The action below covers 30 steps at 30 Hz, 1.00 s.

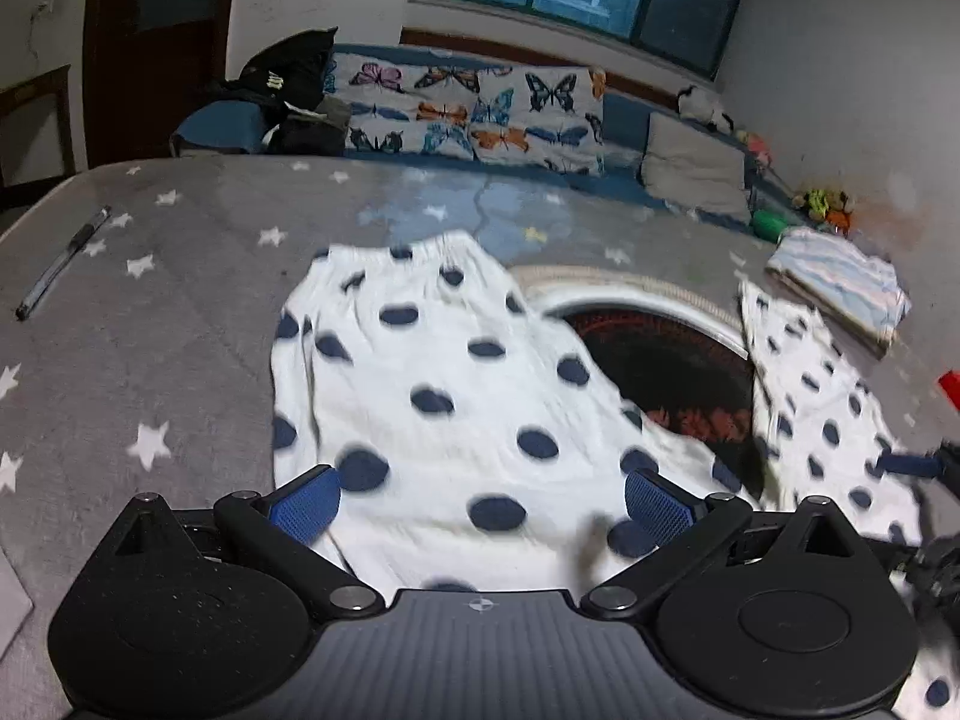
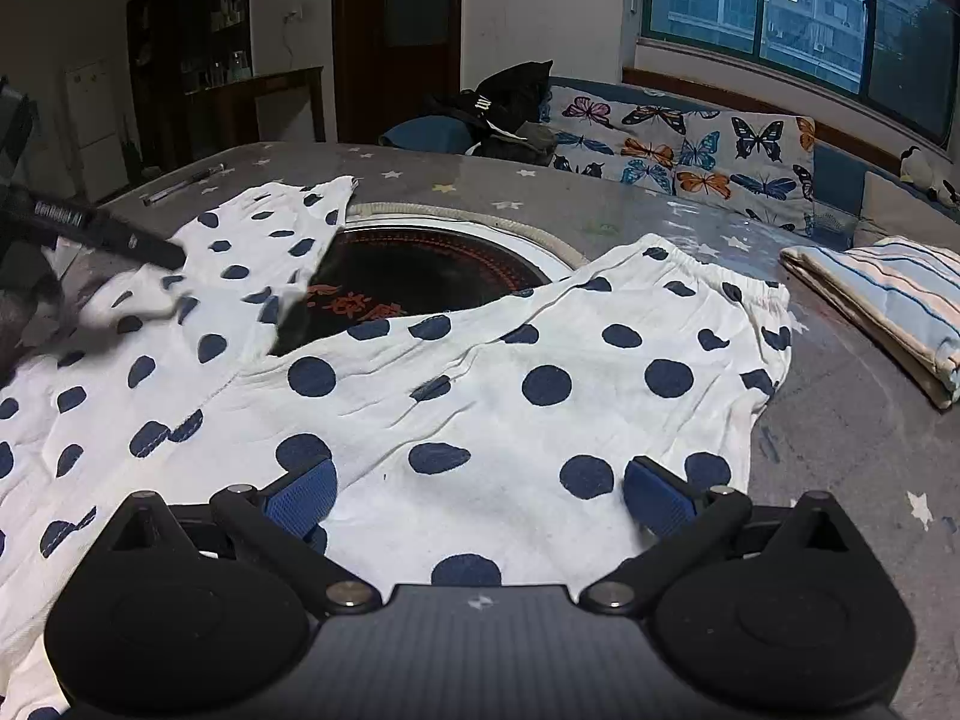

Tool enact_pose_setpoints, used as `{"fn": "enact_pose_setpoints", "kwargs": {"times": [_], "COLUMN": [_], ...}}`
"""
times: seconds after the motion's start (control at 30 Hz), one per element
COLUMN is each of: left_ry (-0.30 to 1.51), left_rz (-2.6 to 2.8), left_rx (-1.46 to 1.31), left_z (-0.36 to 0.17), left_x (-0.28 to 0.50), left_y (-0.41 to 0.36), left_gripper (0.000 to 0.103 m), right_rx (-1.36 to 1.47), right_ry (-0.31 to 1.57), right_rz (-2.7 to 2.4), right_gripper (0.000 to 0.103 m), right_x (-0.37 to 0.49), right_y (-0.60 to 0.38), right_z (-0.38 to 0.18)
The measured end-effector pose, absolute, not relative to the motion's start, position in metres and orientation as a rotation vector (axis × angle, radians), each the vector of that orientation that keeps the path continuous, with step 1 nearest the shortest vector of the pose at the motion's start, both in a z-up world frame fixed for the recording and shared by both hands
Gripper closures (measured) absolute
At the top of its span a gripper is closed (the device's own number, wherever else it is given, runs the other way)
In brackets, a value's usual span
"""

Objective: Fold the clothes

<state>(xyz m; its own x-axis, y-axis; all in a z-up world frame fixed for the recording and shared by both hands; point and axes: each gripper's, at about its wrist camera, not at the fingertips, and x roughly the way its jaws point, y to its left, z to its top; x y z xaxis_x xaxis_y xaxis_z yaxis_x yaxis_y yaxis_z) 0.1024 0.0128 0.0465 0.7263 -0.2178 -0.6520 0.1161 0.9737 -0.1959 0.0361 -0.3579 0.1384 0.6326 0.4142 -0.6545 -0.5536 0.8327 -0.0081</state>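
Left wrist view showed the left gripper (image 1: 483,501) with fingers (image 1: 306,504) spread wide and holding nothing, low over the polka-dot garment (image 1: 432,396). The right gripper (image 2: 480,495) hung equally spread over the same garment (image 2: 540,372), which lay flat across the grey star-patterned worktop (image 1: 150,312), partly covering a round black inset plate (image 2: 420,270). A folded striped cloth (image 2: 888,306) sat near the garment's right edge; a pen (image 1: 60,264) lay well apart at the left.
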Motion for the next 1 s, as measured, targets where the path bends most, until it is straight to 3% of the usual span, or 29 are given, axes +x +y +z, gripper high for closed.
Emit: {"fn": "enact_pose_setpoints", "kwargs": {"times": [0.63, 1.0], "left_ry": [0.736, 0.698], "left_rz": [-0.077, -0.148], "left_rx": [-0.192, -0.223], "left_z": [0.037, 0.034], "left_x": [0.185, 0.216], "left_y": [0.040, 0.017], "left_gripper": [0.000, 0.000], "right_rx": [-0.211, -0.210], "right_ry": [0.689, 0.690], "right_rz": [0.560, 0.560], "right_gripper": [0.000, 0.000], "right_x": [0.035, 0.035], "right_y": [-0.358, -0.357], "right_z": [0.139, 0.139]}}
